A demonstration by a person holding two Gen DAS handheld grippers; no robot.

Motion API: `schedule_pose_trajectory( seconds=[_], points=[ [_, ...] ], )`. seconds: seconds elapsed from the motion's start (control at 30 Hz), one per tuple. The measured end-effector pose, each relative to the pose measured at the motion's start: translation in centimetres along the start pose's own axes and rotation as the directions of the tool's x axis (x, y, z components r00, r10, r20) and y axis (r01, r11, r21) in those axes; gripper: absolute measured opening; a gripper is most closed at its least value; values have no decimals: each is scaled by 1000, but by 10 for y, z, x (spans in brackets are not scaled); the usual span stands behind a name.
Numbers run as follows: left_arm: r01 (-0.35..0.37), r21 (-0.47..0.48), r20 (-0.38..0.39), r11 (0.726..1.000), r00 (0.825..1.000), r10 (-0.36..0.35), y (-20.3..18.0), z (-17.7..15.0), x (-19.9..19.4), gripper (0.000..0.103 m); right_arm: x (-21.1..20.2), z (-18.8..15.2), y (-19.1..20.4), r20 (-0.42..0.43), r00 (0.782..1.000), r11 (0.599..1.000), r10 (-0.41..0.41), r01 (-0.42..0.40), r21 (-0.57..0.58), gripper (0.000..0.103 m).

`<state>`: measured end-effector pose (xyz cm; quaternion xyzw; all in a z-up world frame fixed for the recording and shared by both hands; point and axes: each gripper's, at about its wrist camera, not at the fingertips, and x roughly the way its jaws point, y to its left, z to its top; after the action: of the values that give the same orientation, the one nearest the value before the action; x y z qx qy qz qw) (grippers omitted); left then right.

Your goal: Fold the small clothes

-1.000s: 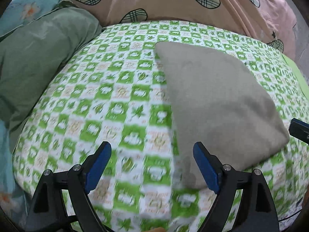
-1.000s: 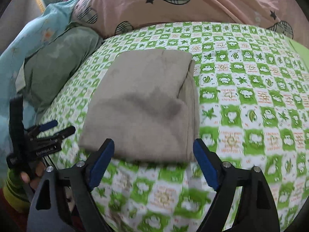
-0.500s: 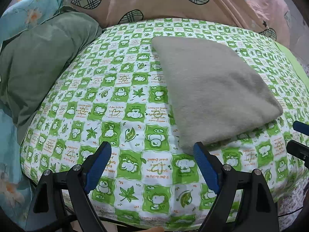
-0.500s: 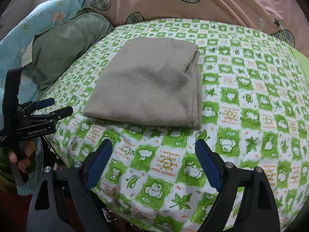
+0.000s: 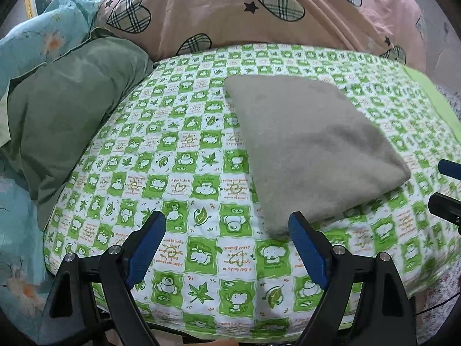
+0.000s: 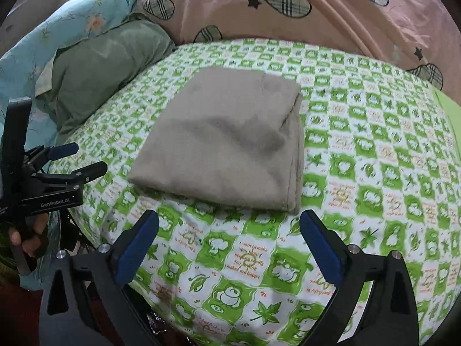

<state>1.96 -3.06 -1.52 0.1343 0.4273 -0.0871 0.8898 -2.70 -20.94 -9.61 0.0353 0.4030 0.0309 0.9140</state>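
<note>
A grey-beige garment (image 5: 311, 147) lies folded into a flat rectangle on the green-and-white checked sheet (image 5: 178, 155). It also shows in the right wrist view (image 6: 227, 141), with its layered edges on the right side. My left gripper (image 5: 227, 225) is open and empty, just short of the fold's near corner. My right gripper (image 6: 229, 222) is open and empty, just short of the fold's near edge. The left gripper also appears at the left of the right wrist view (image 6: 75, 158), and the right gripper's tips at the right edge of the left wrist view (image 5: 445, 181).
A green pillow (image 5: 66, 127) lies left of the sheet, with a teal floral cloth (image 5: 31, 46) beyond it. A pink quilt with plaid hearts (image 5: 259, 8) is bunched along the back. The bed's front edge (image 5: 219, 325) runs just under the grippers.
Both grippers have drawn back from the folded garment towards the bed's front edge, staying open. The garment lies still.
</note>
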Motion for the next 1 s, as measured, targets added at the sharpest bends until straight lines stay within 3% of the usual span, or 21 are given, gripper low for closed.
schedule_pose_trajectory(
  seconds=[0.47,1.0],
  points=[
    [-8,2,-41,1000,999,8,-1,-13,23,87,21,-7,-9,-49,999,999,-4,6,31,98],
    [8,-7,-22,1000,1000,-8,-2,7,30,87,25,20,-11,-28,1000,1000,-5,5,20,98]
  ],
)
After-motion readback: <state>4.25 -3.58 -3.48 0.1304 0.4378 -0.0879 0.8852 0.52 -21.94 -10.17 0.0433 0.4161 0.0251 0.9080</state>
